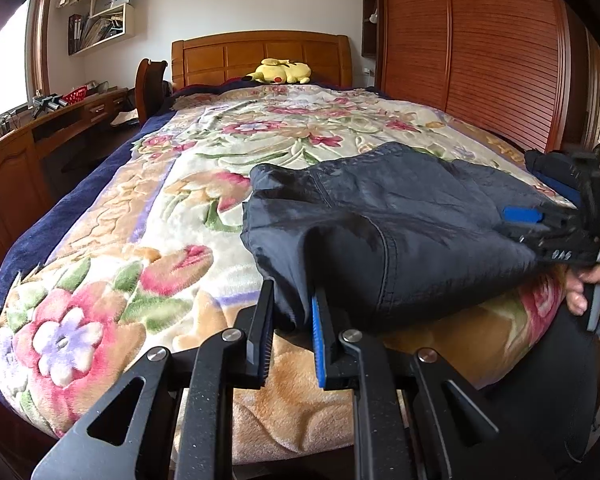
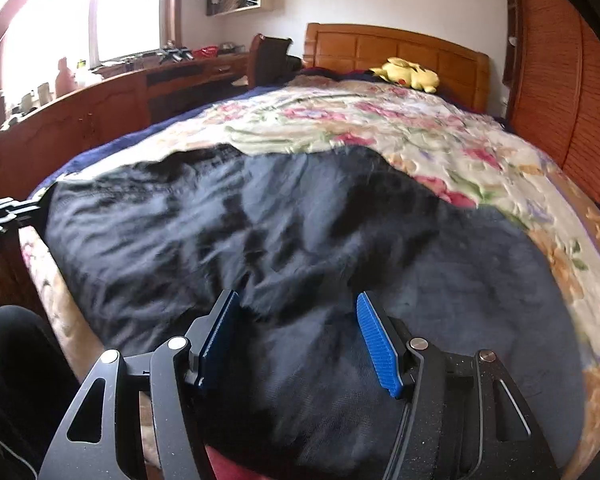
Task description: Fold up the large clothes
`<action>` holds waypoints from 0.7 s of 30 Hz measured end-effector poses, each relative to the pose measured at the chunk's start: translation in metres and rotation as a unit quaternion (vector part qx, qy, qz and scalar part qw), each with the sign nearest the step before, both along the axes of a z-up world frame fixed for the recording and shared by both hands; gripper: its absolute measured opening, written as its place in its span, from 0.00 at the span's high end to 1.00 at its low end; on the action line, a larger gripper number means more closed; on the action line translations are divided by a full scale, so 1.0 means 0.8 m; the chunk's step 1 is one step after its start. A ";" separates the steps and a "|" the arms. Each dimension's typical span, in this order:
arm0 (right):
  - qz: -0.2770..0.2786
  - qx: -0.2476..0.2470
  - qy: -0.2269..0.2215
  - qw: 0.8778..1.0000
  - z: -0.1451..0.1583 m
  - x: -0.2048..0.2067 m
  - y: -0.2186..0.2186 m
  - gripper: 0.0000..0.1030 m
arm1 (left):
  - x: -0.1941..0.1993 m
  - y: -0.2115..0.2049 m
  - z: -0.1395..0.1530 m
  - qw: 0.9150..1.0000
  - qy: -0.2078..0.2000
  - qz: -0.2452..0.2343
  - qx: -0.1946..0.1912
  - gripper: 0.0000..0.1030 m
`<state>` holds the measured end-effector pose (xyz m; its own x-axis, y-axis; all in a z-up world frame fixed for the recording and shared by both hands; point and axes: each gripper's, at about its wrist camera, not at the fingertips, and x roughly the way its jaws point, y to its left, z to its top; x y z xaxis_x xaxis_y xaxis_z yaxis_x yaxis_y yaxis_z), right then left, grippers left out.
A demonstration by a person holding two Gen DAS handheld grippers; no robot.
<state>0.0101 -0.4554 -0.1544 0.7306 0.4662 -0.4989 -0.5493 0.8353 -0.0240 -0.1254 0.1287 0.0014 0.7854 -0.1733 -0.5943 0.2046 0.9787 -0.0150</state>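
Pinching the dark navy nylon garment (image 1: 380, 216) low in frame, my left gripper (image 1: 292, 320) grips its edge — my right gripper (image 2: 298, 332) gapes, released, above it.

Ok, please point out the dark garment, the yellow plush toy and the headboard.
dark garment (image 1: 400, 216): left wrist view, on its wrinkled top surface.
yellow plush toy (image 1: 278, 71): left wrist view, on its body.
headboard (image 1: 240, 54): left wrist view, on a wooden panel.

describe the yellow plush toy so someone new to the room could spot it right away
Find the wooden headboard at the far end of the bed. Just before it, on the floral blanket, lies the plush toy. It is the only bright yellow thing there, unlike the dark garment near the foot.
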 end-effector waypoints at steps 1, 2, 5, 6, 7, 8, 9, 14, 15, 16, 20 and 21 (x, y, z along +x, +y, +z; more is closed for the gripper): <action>0.000 0.004 -0.001 1.000 -0.006 0.001 0.001 0.39 | 0.000 0.000 0.000 1.000 0.000 -0.001 -0.001 0.84; -0.001 0.010 -0.005 1.000 -0.011 0.002 0.000 0.39 | 0.002 -0.001 -0.001 1.000 -0.001 -0.002 -0.001 0.84; -0.008 0.009 -0.018 1.000 -0.016 0.002 0.004 0.38 | 0.004 -0.004 0.003 1.000 -0.009 -0.004 0.001 0.84; -0.010 0.006 -0.021 1.000 -0.017 0.003 0.005 0.38 | 0.003 -0.006 0.006 1.000 -0.014 -0.005 -0.003 0.84; -0.010 0.005 -0.022 1.000 -0.018 0.002 0.009 0.38 | 0.004 -0.008 0.012 1.000 -0.021 -0.006 -0.009 0.84; -0.009 0.005 -0.020 1.000 -0.018 0.003 0.009 0.38 | 0.004 -0.013 0.019 0.999 -0.031 -0.009 -0.013 0.85; -0.008 0.004 -0.019 1.000 -0.019 0.003 0.010 0.38 | 0.005 -0.018 0.027 0.999 -0.039 -0.011 -0.012 0.85; -0.007 0.004 -0.010 1.000 -0.018 0.005 0.010 0.38 | 0.011 -0.047 0.061 0.997 -0.073 -0.027 -0.007 0.85; -0.007 0.003 -0.007 1.000 -0.016 0.004 0.007 0.38 | 0.011 -0.051 0.065 0.997 -0.078 -0.028 -0.005 0.85; -0.008 0.007 -0.004 1.000 -0.012 0.003 0.005 0.38 | 0.012 -0.054 0.068 0.996 -0.082 -0.029 -0.006 0.85; -0.005 0.020 0.001 1.000 -0.007 0.004 -0.002 0.38 | 0.024 -0.067 0.084 0.995 -0.087 -0.038 -0.015 0.86; -0.003 0.025 0.000 1.000 -0.006 0.003 -0.007 0.38 | 0.026 -0.072 0.089 0.995 -0.090 -0.043 -0.016 0.86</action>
<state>0.0123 -0.4608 -0.1594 0.7337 0.4858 -0.4751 -0.5441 0.8388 0.0174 -0.1042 0.0710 0.0728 0.8600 -0.2599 -0.4391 0.2890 0.9573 -0.0006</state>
